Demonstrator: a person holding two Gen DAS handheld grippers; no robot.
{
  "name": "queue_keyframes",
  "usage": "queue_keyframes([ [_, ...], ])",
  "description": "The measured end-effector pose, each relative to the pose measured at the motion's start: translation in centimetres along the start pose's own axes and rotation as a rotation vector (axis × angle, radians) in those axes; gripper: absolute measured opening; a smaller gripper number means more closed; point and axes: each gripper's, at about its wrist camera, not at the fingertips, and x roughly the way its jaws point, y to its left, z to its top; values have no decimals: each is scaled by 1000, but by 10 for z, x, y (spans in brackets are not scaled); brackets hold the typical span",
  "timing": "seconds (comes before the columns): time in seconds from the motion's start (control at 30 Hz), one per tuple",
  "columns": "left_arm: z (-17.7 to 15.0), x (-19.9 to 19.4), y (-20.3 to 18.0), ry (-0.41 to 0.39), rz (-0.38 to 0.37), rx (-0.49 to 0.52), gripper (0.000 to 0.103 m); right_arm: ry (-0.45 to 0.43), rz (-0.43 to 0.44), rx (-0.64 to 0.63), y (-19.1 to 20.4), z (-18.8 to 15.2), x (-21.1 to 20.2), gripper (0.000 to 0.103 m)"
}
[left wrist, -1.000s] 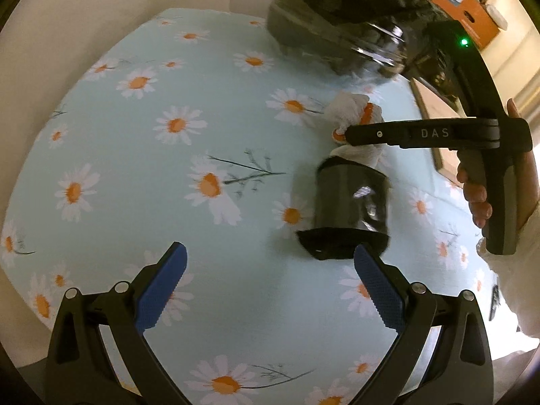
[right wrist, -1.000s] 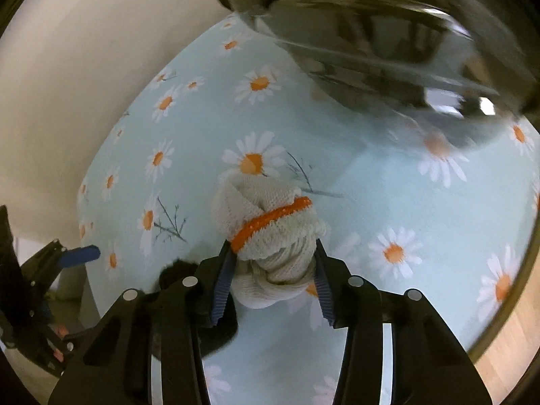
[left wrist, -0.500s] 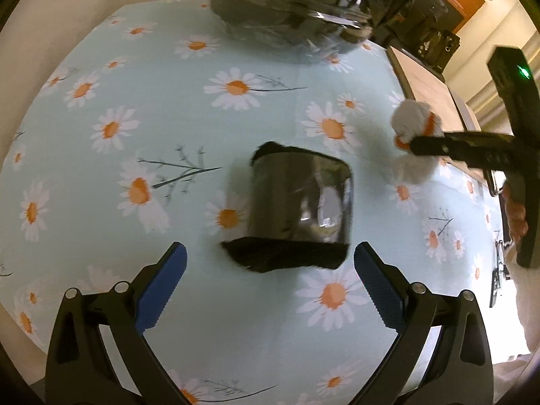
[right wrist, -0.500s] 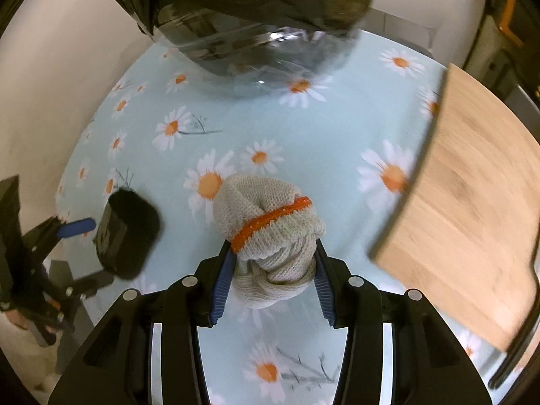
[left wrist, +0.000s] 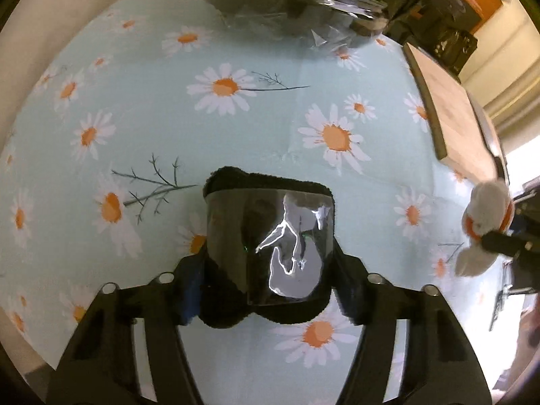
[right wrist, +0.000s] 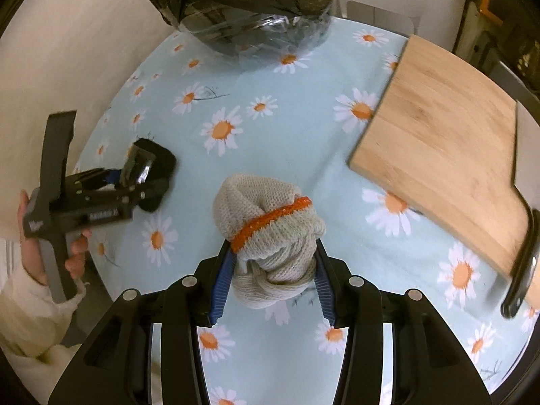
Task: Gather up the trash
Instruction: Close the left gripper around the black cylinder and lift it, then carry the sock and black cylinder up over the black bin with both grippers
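A person's hand (right wrist: pixel 72 253) in a pale sleeve (right wrist: pixel 30 307), at nine o'clock in the right wrist view, grips the left gripper (left wrist: pixel 266 278), whose fingers (left wrist: pixel 190 290) have just been closing around a black bundle wrapped in clear plastic (left wrist: pixel 270 239) that lies on the daisy-print bench (left wrist: pixel 141 108). The fingers sit against the bundle's two sides, though the blur leaves it unclear whether they press on it. At centre, the right gripper (right wrist: pixel 273 280) is clamped on a balled-up knit glove with an orange cuff (right wrist: pixel 266 233), carried clear above the cloth; its blue-padded fingers (right wrist: pixel 222 280) pinch the glove from both sides. A black trash bag (right wrist: pixel 246 3) with a glossy film over it stands at twelve o'clock, at the bench's far edge. A wooden cutting board (right wrist: pixel 449 148) lies at two to three o'clock, partly over the cloth, with a dark handle (right wrist: pixel 519 270) at its near end.
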Motion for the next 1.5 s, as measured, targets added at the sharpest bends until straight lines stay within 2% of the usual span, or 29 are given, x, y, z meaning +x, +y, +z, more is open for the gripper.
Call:
queue_keyframes([
  [0.17,-5,-13,-7,17,27,70,61,-14,-10,5,0,-10,-6,42],
  [0.27,-12,-26,-9,9,54,96,61,-26,18,18,2,-12,-10,42],
  [0.53,-27,-65,-10,2,80,89,61,-95,33,-33,25,-11,-39,42],
  [0.77,-37,-92,-8,-12,91,76,61,-100,27,-72,44,-18,-51,42],
  [1.1,-35,-130,-12,-83,103,112,61,-158,-18,-82,47,-27,-90,42],
  [1.5,-11,-189,-29,-197,124,170,61,-230,-43,-75,33,-8,-136,42],
])
